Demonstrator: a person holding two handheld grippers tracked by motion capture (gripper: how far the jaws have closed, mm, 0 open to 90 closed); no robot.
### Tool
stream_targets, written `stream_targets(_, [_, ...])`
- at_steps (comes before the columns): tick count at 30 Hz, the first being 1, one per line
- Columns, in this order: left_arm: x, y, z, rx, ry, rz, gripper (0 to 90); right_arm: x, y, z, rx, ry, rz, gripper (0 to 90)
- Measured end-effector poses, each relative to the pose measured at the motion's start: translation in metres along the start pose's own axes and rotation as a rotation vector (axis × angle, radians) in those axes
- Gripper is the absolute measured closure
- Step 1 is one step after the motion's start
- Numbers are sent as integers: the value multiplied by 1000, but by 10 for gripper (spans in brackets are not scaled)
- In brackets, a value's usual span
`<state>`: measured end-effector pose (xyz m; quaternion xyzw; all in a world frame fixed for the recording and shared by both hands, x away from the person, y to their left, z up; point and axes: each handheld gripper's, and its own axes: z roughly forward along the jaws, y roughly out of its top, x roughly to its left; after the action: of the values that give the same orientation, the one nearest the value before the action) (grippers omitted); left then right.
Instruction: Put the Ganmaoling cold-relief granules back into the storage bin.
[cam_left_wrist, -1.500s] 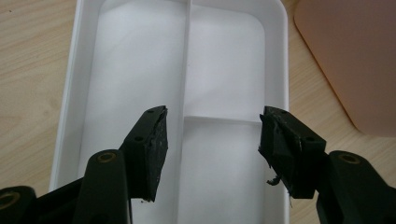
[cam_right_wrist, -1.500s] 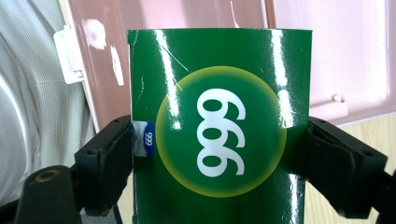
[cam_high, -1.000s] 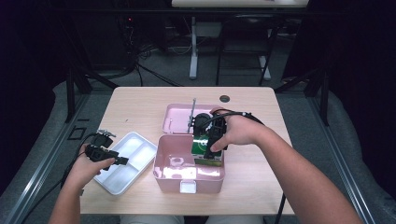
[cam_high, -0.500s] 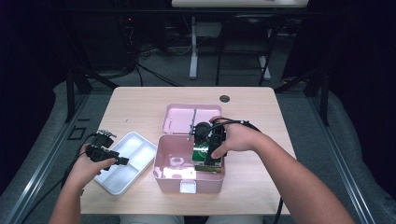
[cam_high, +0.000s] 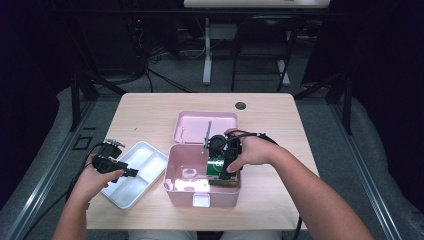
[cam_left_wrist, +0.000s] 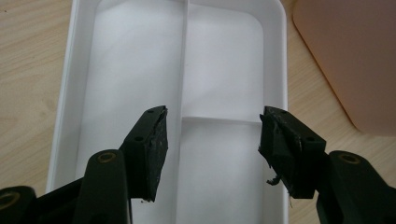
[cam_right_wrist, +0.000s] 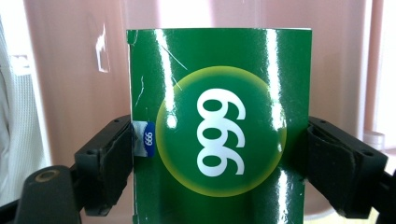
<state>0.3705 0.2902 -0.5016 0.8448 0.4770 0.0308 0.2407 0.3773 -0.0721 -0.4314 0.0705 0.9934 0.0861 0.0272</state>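
Clamped by the right gripper's (cam_right_wrist: 219, 154) fingers (cam_right_wrist: 105, 165) on both side edges: a glossy green box (cam_right_wrist: 219, 116) with a yellow-ringed disc and white "999", seen upside down in the right gripper view, a small blue "999" tab at one edge. Long axis running along the fingers and away from the camera, far end toward the pink wall behind. In the high view, held low inside the right half of the open pink case (cam_high: 172, 186), long axis steeply tilted, lower end down in the case, right gripper (cam_high: 223, 167) above it. Left half of the case holding a pale ring-shaped item (cam_high: 190, 173), too small to identify. Lid (cam_high: 205, 126) swung back flat on the worktop (cam_high: 150, 112) behind the case.

Left gripper (cam_left_wrist: 212, 140): fingers (cam_left_wrist: 154, 144) spread wide, holding nothing, hovering over the white divided tray (cam_left_wrist: 65, 112) with the centre rib between them. Nothing lying in the tray compartments in sight. Tray (cam_high: 147, 147) just left of the pink case, apart from it by a narrow strip of worktop; left gripper (cam_high: 131, 173) over the tray's near part.

Compared with half a second ago: green box deeper in the case and nearer its front wall; left hand and tray unchanged.
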Motion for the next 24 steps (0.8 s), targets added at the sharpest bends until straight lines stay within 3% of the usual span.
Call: stream_targets(24, [0,0,1,3,1,2,414,-2,7,27,45,-17,-27,151])
